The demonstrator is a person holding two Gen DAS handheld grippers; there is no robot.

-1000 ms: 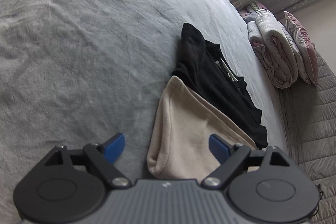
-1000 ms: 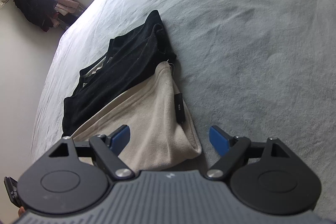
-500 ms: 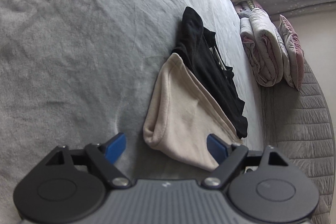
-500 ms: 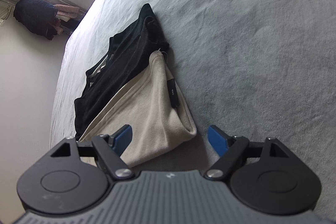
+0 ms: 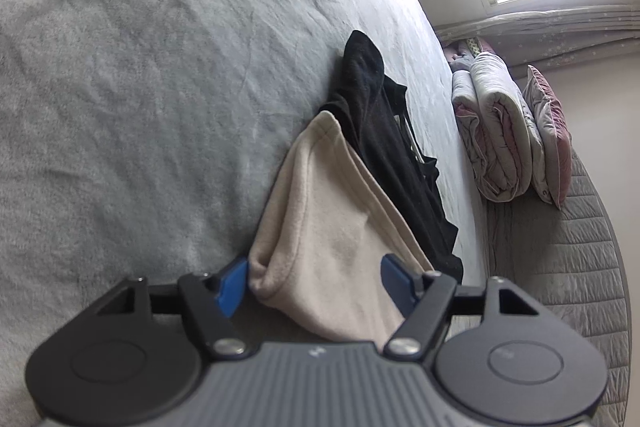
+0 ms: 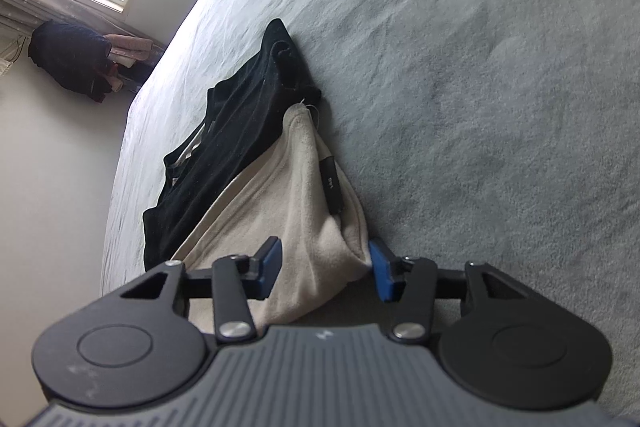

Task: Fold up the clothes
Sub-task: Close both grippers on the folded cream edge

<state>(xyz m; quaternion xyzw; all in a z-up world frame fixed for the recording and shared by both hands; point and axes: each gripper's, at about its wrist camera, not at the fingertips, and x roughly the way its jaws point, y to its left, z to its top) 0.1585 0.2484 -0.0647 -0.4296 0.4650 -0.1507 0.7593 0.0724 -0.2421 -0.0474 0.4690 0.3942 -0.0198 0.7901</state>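
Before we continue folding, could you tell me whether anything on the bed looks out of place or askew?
Mostly tidy. The black garment beyond the beige garment lies rumpled, straps loose, overlapping the beige one's far edge. Both grippers are open.

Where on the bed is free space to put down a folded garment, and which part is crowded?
The grey bedspread lies bare on the side of the beige garment away from the black garment; the right wrist view shows that same open stretch. Crowded: the strip past the black garment, toward the rolled quilts and pillow.
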